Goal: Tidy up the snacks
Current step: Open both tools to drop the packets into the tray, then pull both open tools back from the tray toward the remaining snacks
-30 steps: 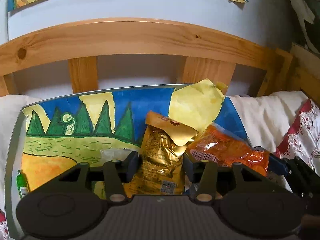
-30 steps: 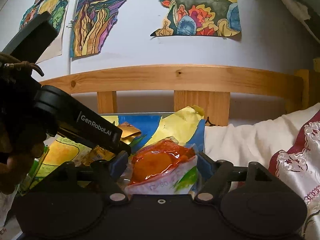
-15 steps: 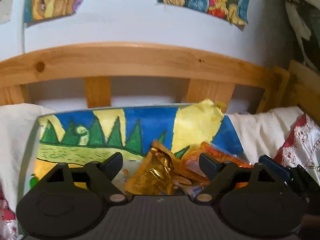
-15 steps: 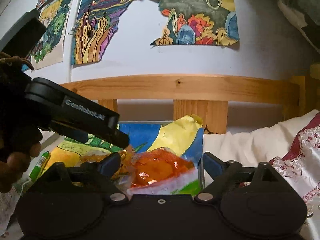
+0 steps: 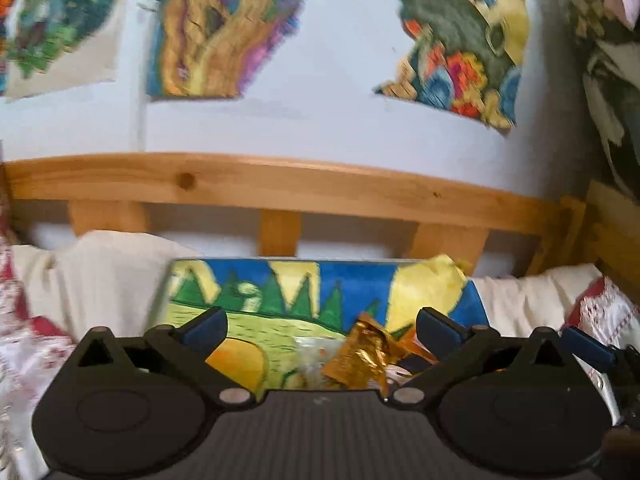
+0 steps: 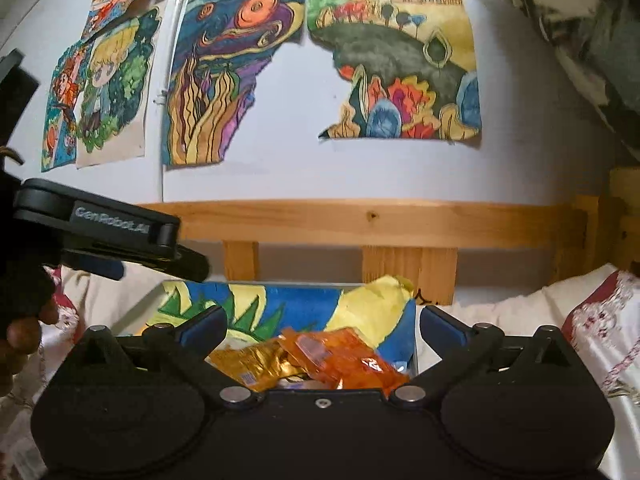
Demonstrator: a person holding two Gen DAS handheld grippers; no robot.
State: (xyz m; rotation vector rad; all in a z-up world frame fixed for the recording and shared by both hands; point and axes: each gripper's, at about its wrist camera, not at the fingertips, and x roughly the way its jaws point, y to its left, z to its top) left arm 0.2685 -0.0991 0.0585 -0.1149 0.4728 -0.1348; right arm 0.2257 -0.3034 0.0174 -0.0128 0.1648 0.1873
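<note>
A crinkled gold snack bag (image 5: 360, 356) (image 6: 256, 364) and an orange snack bag (image 6: 344, 356) lie side by side on a painted landscape board (image 5: 280, 292) (image 6: 296, 304) on the bed. My left gripper (image 5: 320, 326) is open and empty, raised above the gold bag. My right gripper (image 6: 322, 326) is open and empty, raised above the orange bag. The left gripper also shows from the side in the right wrist view (image 6: 120, 236), off to the left. The lower parts of both bags are hidden behind the gripper bodies.
A wooden bed rail (image 6: 360, 224) runs behind the board. White bedding (image 5: 112, 272) and red-patterned fabric (image 6: 600, 328) lie on both sides. Painted pictures (image 6: 224, 80) hang on the white wall above.
Both grippers opened, let go of their snack bags, and pulled up and back. The gold and orange bags now lie on the board, lower in view.
</note>
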